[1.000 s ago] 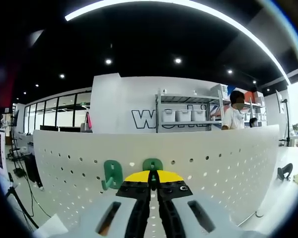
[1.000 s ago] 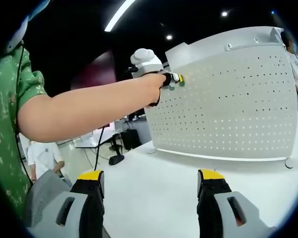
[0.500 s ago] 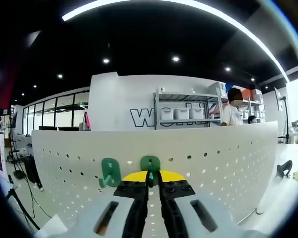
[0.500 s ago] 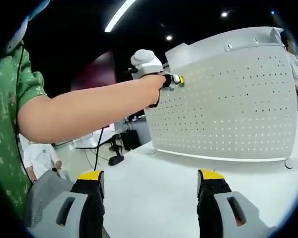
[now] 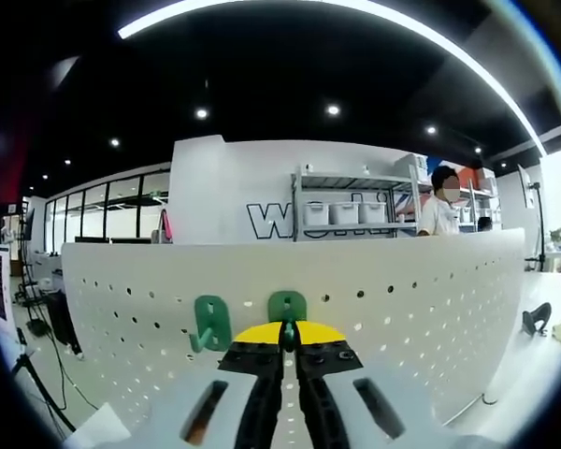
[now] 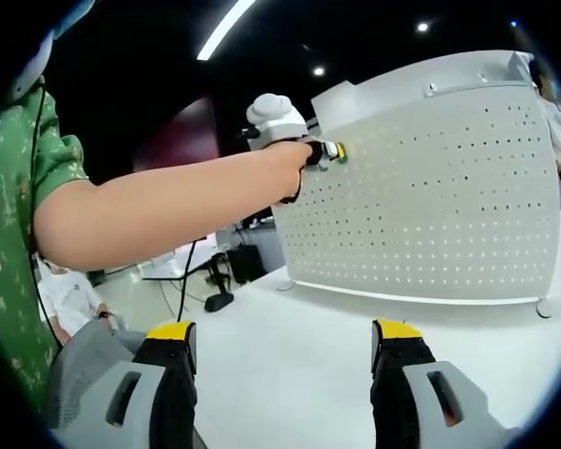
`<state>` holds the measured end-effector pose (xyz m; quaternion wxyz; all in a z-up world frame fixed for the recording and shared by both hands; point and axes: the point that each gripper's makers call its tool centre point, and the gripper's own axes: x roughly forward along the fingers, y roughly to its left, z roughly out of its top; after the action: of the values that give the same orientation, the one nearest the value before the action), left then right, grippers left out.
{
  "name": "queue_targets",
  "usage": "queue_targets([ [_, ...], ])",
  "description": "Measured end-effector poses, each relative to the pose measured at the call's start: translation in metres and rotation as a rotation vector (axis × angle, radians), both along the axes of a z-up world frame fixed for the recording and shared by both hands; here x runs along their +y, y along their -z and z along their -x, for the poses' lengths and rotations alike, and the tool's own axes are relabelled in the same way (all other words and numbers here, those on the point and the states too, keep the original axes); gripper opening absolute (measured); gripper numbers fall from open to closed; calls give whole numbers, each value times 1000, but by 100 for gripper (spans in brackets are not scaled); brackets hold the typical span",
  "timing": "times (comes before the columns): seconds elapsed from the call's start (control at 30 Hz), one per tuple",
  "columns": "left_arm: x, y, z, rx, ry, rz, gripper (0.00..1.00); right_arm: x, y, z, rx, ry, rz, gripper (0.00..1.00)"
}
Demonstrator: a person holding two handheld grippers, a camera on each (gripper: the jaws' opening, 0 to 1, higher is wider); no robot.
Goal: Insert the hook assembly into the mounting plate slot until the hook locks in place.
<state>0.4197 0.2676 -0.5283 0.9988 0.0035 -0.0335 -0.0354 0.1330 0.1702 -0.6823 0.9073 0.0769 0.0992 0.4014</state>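
A white perforated mounting plate (image 5: 421,299) stands upright on a white table. My left gripper (image 5: 282,339) is shut on a green hook (image 5: 287,307), which is pressed against the plate near its top edge. A second green hook (image 5: 209,323) hangs on the plate just to its left. In the right gripper view the plate (image 6: 449,196) stands ahead, and the left gripper (image 6: 329,150), held by a person's bare arm (image 6: 159,210), touches its upper left part. My right gripper (image 6: 280,360) is open and low over the table, holding nothing.
A dark object (image 5: 536,323) lies on the table at the plate's right. Shelves with white bins (image 5: 346,215) and a person (image 5: 442,210) stand behind the plate. The white table (image 6: 299,365) stretches in front of the plate. A chair (image 6: 79,365) stands at lower left.
The left gripper view has shifted slightly up and down; the green hook stays gripped against the plate. The right gripper has not moved.
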Motion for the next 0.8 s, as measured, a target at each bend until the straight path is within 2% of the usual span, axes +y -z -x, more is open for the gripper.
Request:
queue_targets([
  [0.3,0,0,-1,-4,1,0,4,0,0,-1,-1,1,-1,78],
  [0.43,-1,0,-1,1,4,-21,4,0,0,-1,-1,0,0,78],
  [0.8,-4,1,0,8,14,-17,11,-1,0,-1,-3,4,1,78],
])
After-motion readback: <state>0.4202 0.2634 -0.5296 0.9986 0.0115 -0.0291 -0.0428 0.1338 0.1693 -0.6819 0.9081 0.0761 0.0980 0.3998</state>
